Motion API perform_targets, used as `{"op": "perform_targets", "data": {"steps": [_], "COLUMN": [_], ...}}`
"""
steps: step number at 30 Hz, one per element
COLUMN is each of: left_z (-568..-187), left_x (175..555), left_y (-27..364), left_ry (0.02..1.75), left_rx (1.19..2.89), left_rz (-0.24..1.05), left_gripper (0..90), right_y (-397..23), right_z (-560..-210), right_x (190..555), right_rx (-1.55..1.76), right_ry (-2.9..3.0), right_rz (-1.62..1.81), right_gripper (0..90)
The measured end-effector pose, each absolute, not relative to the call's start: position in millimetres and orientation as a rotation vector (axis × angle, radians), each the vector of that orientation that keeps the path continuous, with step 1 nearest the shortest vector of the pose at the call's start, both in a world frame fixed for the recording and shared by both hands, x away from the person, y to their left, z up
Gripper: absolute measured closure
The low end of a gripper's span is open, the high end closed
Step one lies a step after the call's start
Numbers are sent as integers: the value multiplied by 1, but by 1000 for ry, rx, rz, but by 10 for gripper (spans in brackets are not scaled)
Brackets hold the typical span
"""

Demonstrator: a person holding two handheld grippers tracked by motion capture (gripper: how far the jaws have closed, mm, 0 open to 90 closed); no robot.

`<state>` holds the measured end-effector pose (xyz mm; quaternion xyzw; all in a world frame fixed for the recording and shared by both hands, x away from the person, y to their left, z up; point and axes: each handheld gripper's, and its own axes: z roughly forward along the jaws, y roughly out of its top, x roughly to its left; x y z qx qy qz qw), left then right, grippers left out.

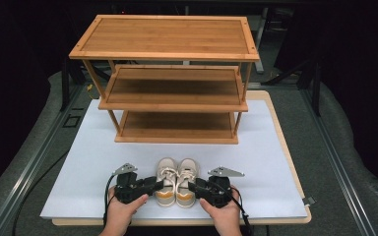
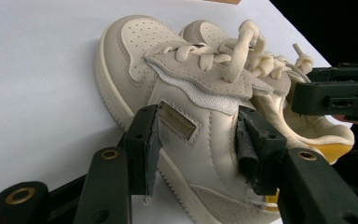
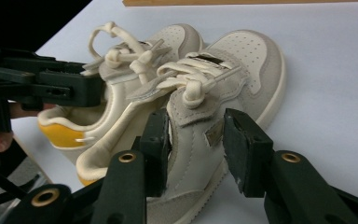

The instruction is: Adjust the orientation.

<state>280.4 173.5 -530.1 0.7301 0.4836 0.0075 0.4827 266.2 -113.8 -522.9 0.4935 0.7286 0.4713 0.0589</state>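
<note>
A three-tier wooden rack (image 1: 172,83) stands on a white tabletop (image 1: 275,162), dark surroundings.

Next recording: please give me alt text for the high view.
A pair of small cream lace-up shoes with yellow heels sits on a white table mat, flanked by the left tool and right tool. Behind stands a three-tier bamboo rack.

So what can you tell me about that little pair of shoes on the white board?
The pair of shoes is small, cream, leather-looking, with grey suede-like patches, perforated toes, thick knotted laces and yellow heels. They stand upright side by side, toes toward the wooden rack. The left hand-held gripper and right hand-held gripper each straddle a shoe's outer side.
</note>
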Motion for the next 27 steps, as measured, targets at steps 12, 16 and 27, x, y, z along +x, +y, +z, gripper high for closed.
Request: {"op": "perform_targets", "data": {"steps": [12, 16, 27], "left_z": [-531, -531, -533], "left_x": [295, 311, 311], "left_y": [173, 172, 177], "left_ry": [1188, 1192, 1149], "left_rx": [1771, 1774, 1756], "left_rz": [40, 63, 61], "left_gripper": [535, 538, 492], "right_y": [-110, -108, -110], "right_z": [-525, -527, -528], "right_x": [275, 288, 290], "right_rx": [1492, 1495, 1445], "right_ry": [2163, 2143, 2093], "right_rz": [1443, 1455, 1495], "right_gripper": [615, 611, 505]}}
